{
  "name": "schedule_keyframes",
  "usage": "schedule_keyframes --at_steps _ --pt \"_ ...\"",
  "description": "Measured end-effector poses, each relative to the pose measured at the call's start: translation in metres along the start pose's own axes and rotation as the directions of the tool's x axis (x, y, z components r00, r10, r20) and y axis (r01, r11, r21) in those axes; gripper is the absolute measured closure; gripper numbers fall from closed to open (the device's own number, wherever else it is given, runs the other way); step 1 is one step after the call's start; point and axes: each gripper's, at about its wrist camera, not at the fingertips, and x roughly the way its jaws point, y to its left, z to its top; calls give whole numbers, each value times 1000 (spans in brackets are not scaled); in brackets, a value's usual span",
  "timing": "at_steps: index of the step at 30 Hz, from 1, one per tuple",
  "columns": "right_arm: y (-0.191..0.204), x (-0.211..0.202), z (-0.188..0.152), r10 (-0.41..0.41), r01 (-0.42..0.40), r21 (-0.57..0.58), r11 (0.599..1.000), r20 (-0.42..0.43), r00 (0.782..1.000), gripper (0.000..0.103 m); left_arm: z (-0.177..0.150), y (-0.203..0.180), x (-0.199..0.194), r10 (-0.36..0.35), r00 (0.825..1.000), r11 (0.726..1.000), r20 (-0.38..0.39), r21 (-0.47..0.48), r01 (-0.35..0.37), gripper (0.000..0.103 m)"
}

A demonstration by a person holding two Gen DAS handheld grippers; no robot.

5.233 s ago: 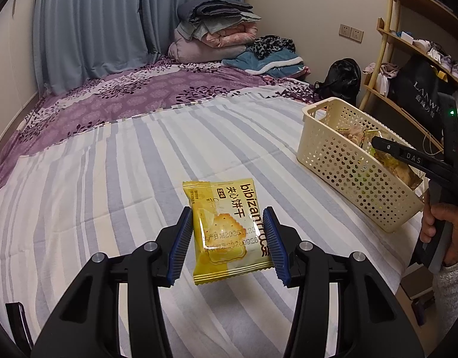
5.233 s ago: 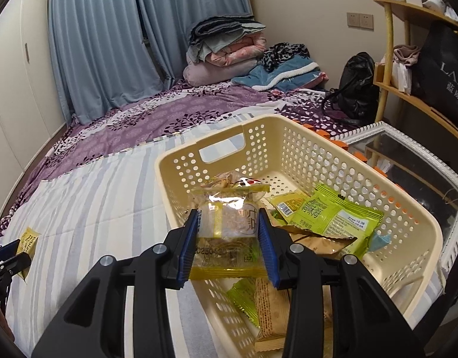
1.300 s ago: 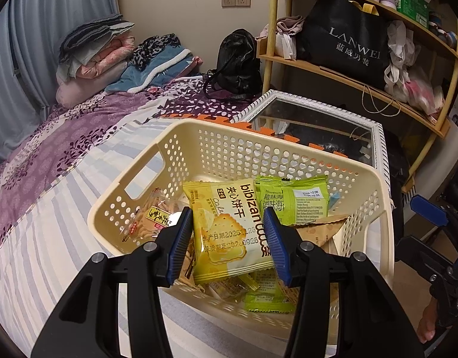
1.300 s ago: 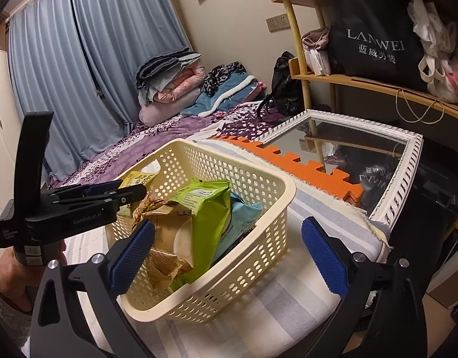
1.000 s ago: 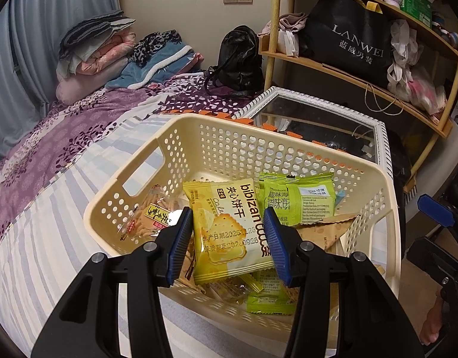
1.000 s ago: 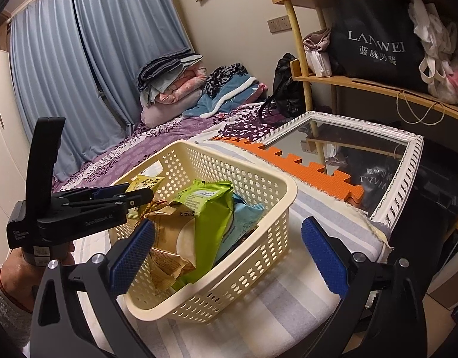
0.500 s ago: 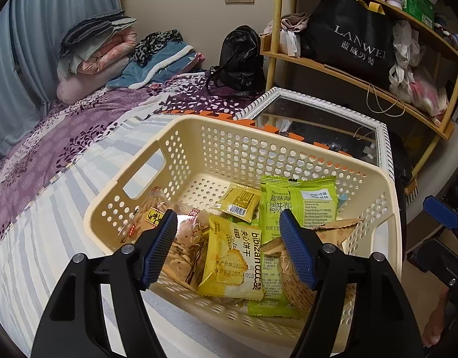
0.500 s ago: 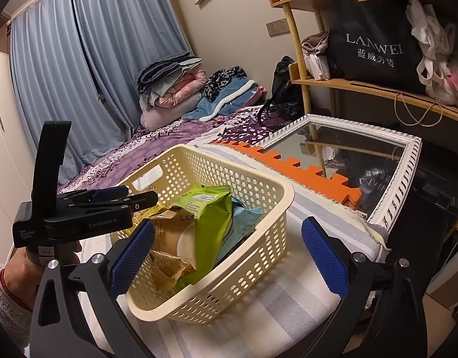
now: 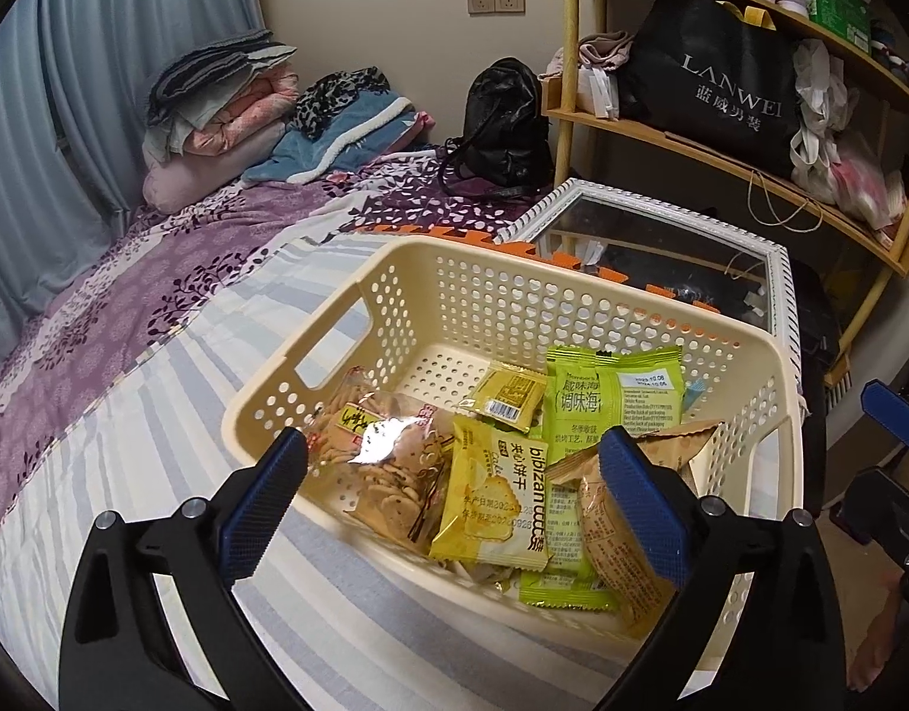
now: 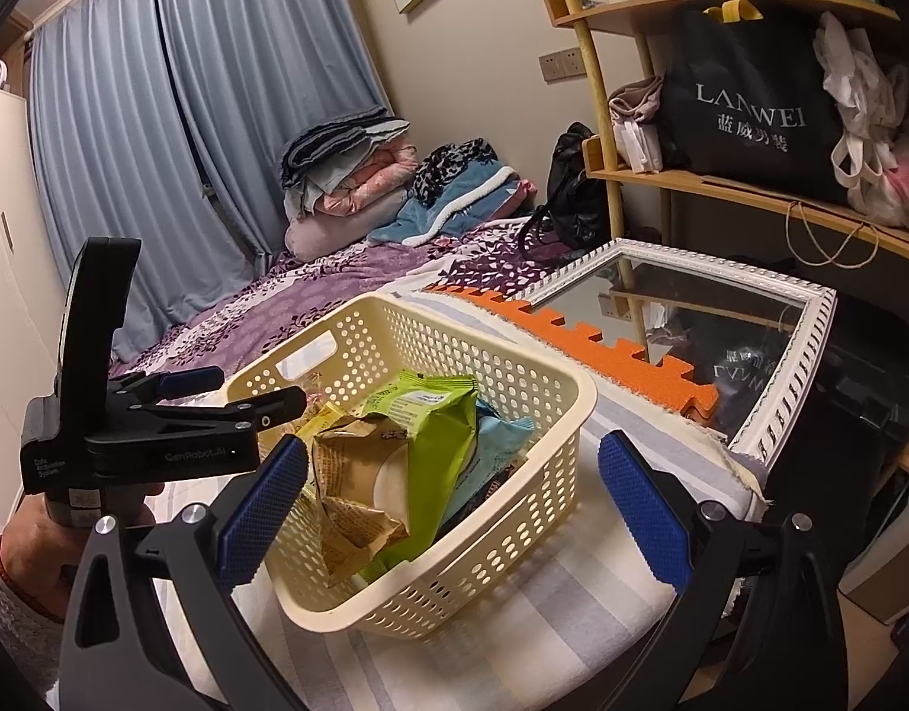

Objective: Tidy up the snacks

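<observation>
A cream perforated basket [image 9: 395, 278] stands on the striped bed and holds several snack packs. The yellow biscuit pack [image 9: 495, 503] lies inside it near the front wall, beside a clear cracker bag [image 9: 383, 450] and a green seaweed pack [image 9: 608, 397]. My left gripper [image 9: 454, 503] is open and empty just above the basket's near rim. My right gripper [image 10: 454, 503] is open and empty, held back from the basket [image 10: 513, 527] on its right side. The left gripper also shows in the right wrist view [image 10: 235, 397], over the basket's far side.
A white-framed mirror [image 9: 774, 255] and orange foam mat [image 10: 620, 355] lie just beyond the basket at the bed edge. A wooden shelf with a black bag [image 9: 726, 95] stands to the right. Folded bedding [image 9: 217, 118] is piled at the bed's far end.
The left gripper carried the yellow biscuit pack over the basket, opened and dropped it in; its jaws have now spread wider. The right gripper stayed open and nearly still.
</observation>
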Motion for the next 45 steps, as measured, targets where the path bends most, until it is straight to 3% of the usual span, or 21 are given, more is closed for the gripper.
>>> schedule_keyframes --at_steps 13,23,31,38,45 --pt "24 -25 4 -11 13 -75 997 24 1000 5 -7 12 -50 109 990 994 86 -40 -106 3" --pt "41 -45 5 -25 31 -129 991 45 999 5 -14 19 -96 140 976 988 165 -87 -127 3" --pt "54 -54 2 -62 70 -169 983 52 997 5 -28 11 -122 241 947 971 213 -60 -233 3" --pt "63 -56 -2 -106 116 -196 974 56 993 5 -46 21 -136 194 963 977 187 -120 -174 3" --pt "70 -54 -6 -140 147 -221 964 46 989 5 -58 21 -139 229 956 972 184 -91 -215 3"
